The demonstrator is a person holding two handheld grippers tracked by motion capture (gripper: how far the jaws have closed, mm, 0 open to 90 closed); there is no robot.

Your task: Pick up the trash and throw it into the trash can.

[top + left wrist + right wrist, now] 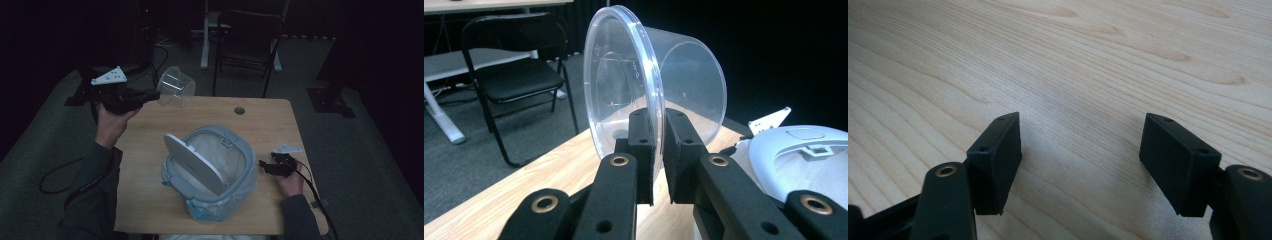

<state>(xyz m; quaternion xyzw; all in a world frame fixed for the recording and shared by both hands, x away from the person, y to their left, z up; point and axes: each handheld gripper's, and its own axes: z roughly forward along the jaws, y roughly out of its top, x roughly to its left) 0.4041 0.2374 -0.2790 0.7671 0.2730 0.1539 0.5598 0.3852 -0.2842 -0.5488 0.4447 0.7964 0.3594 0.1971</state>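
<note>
My left gripper (150, 96) is raised over the table's far left corner, shut on the rim of a clear plastic container (176, 87). In the left gripper view the container (684, 75) lies on its side, its rim pinched between the two black pads (642, 150). A grey-white bin (212, 170) lined with a white bag stands mid-table, its lid (192, 162) tipped up. My right gripper (263, 166) rests low by the bin's right side, open. In the right gripper view its fingers (998, 160) stand wide apart over bare wood, with nothing between them.
The wooden table (150, 200) has a round cable hole (239, 110) near its far edge. A black chair (250, 37) stands behind the table on grey carpet. A white desk leg (441, 117) is beside that chair. A cable (60, 175) trails from the left hand.
</note>
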